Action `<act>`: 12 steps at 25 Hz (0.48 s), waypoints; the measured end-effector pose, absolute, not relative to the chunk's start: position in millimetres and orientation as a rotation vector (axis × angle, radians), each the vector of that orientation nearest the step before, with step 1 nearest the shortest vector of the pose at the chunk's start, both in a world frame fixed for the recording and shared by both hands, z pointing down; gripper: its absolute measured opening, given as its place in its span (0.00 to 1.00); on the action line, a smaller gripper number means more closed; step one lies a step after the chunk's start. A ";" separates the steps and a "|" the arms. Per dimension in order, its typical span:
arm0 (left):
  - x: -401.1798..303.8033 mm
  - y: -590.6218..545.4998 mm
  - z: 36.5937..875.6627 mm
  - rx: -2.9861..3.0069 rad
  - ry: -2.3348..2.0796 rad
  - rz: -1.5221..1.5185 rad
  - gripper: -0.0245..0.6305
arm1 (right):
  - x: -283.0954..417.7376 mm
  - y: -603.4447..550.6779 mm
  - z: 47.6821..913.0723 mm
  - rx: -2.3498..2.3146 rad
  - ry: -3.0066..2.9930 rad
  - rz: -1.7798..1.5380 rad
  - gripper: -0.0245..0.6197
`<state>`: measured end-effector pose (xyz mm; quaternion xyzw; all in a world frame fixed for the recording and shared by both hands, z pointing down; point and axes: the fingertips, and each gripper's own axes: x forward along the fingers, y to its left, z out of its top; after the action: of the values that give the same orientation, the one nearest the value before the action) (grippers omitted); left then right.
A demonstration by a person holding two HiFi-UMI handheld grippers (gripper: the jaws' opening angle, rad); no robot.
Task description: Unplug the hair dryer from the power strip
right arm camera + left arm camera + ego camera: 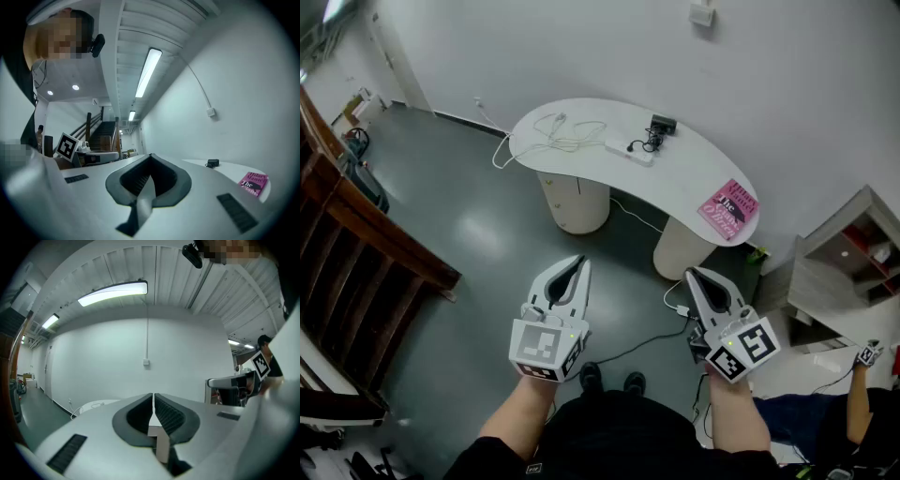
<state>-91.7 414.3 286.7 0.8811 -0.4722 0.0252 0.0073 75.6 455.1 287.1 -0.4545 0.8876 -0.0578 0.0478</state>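
White and slim, the power strip (628, 150) is lying toward the far edge of the curved white table (600, 183). A black plug (662, 124) is sitting at its end, a loose white cable (562, 131) is lying left of it, and a pink book (729, 208) is resting well to the right. Grey floor (459, 220) is spreading around the table, and a wooden railing (366, 230) is running along the left. The left gripper (577, 262) and right gripper (695, 276) are hovering well short of the table, jaws pressed together on nothing.

A white, kidney-shaped counter (680, 178) stands on two round pedestals on the dark grey floor (441, 187). On its top lie a loose white cable (567, 134) toward the left end, a white power strip (629, 150) near the middle, a small black object (662, 124) with a black cord just behind the strip, and a pink book (729, 208) at the right end.
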 end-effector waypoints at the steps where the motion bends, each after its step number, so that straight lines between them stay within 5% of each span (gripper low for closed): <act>1: -92.1 413.1 287.7 2.761 -1.471 0.085 0.07 | 74.7 453.9 287.3 -1.391 2.707 -0.169 0.09; 12: -114.0 385.1 279.0 2.745 -1.493 0.051 0.07 | 65.9 429.7 276.9 -1.443 2.705 -0.091 0.09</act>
<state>-114.0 385.1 279.0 0.8783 -0.4778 0.0164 0.0083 65.9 429.7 276.9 -0.4701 0.8813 -0.0296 0.0372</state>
